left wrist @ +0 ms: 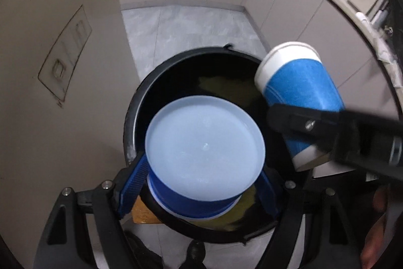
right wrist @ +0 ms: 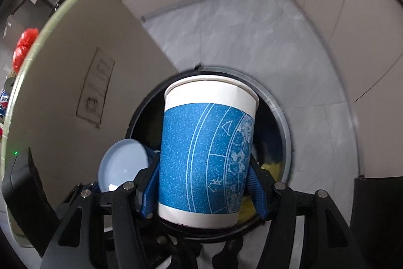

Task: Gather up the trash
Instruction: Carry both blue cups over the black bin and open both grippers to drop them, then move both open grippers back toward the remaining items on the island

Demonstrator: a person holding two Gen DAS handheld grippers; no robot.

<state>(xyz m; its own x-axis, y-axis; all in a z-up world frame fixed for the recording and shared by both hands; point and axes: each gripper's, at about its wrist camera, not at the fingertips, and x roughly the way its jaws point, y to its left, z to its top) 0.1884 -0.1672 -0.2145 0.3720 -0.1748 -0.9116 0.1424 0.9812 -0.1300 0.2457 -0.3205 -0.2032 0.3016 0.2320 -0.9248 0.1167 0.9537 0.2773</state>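
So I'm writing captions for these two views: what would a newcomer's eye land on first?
Probably the blue-and-white paper cup, gripped in the right tongs and filling the right wrist view. Next, the pale blue lid of a second blue container, clamped in the left tongs. Both hang over the open black trash bin on the grey floor.

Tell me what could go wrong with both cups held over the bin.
The right tongs' cup hangs near the bin rim, so it might fall outside. The left tongs hold a lidded cup close beside it; releasing both together could make them collide.
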